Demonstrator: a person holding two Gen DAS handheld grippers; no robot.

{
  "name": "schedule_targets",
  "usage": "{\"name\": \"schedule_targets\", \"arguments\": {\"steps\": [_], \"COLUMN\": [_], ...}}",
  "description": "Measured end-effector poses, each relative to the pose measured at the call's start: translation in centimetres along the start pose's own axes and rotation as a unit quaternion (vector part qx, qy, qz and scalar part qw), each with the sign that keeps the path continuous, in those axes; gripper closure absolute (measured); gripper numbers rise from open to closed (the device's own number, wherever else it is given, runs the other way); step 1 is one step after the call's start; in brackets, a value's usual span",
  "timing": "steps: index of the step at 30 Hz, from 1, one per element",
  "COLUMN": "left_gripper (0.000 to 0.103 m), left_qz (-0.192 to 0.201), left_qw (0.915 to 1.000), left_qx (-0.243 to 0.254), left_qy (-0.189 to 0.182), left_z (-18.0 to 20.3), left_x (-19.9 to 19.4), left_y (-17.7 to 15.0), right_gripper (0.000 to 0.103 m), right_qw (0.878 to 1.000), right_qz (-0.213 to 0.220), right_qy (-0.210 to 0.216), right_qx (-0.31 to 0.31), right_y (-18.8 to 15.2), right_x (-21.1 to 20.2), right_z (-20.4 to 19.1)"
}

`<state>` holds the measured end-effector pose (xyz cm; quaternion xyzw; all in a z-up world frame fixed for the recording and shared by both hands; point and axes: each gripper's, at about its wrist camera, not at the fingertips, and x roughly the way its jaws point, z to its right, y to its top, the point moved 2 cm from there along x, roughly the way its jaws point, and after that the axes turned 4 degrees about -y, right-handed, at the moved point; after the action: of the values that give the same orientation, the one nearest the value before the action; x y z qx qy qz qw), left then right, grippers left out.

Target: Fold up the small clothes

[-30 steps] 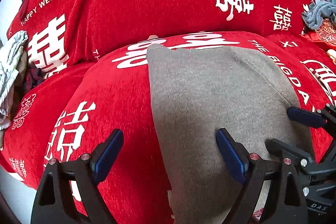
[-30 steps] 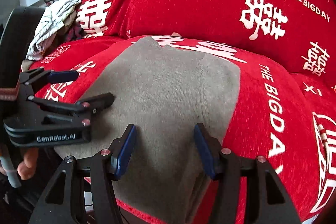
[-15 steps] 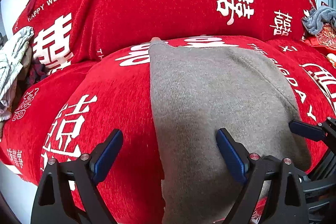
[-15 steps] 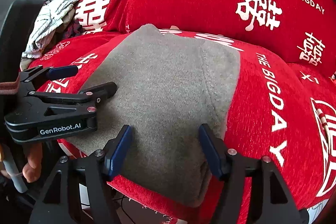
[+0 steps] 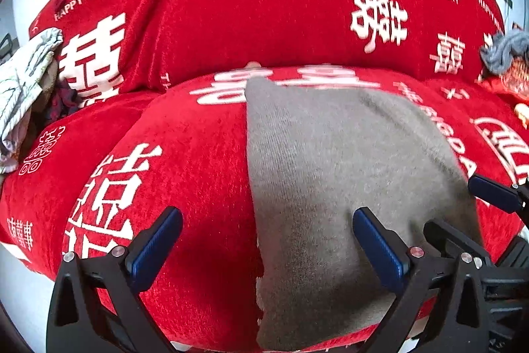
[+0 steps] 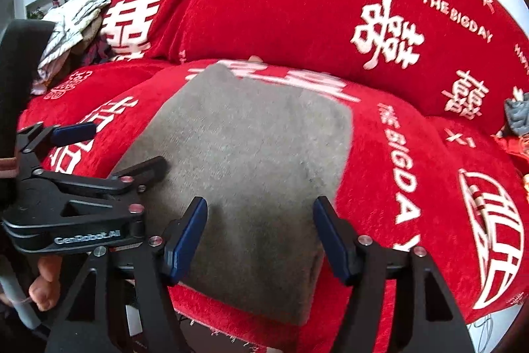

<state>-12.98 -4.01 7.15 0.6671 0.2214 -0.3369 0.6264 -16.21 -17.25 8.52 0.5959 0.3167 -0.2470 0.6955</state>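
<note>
A grey knitted garment point(image 5: 334, 174) lies folded flat on the red sofa seat cushion point(image 5: 185, 161), its near end hanging over the front edge. It also shows in the right wrist view point(image 6: 251, 154). My left gripper point(image 5: 267, 240) is open and empty, above the garment's left edge near the cushion front. My right gripper point(image 6: 259, 234) is open and empty, above the garment's near end. The left gripper also shows at the left of the right wrist view point(image 6: 109, 144), and the right gripper at the right edge of the left wrist view point(image 5: 463, 207).
The sofa back point(image 5: 264, 9) is red with white lettering. A pile of light striped and dark clothes point(image 5: 23, 88) lies at the sofa's left end. A grey-blue cloth point(image 5: 506, 50) and red items lie at the right end.
Both grippers have drawn back toward the cushion's front edge and a little up. The grey garment lies as before.
</note>
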Motion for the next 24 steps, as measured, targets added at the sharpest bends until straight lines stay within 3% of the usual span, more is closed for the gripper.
{"name": "schedule_targets", "arguments": {"steps": [4,17,24], "left_gripper": [0.0,0.0,0.0], "left_qz": [0.025,0.051,0.044], "left_qw": [0.9996,0.9979,0.9982], "left_qx": [0.001,-0.035,-0.037], "left_qy": [0.009,0.021,0.019], "left_z": [0.1,-0.7,-0.7], "left_x": [-1.2,-2.5,-2.7], "left_y": [0.2,0.1,0.2], "right_gripper": [0.031,0.031,0.031], "right_qw": [1.0,0.999,0.999], "right_qz": [0.008,-0.006,-0.006], "right_qy": [-0.024,-0.028,-0.028], "right_qx": [0.008,0.032,0.025], "right_y": [0.3,0.2,0.2], "right_x": [-0.5,-0.2,-0.2], "right_z": [0.4,1.0,0.7]}}
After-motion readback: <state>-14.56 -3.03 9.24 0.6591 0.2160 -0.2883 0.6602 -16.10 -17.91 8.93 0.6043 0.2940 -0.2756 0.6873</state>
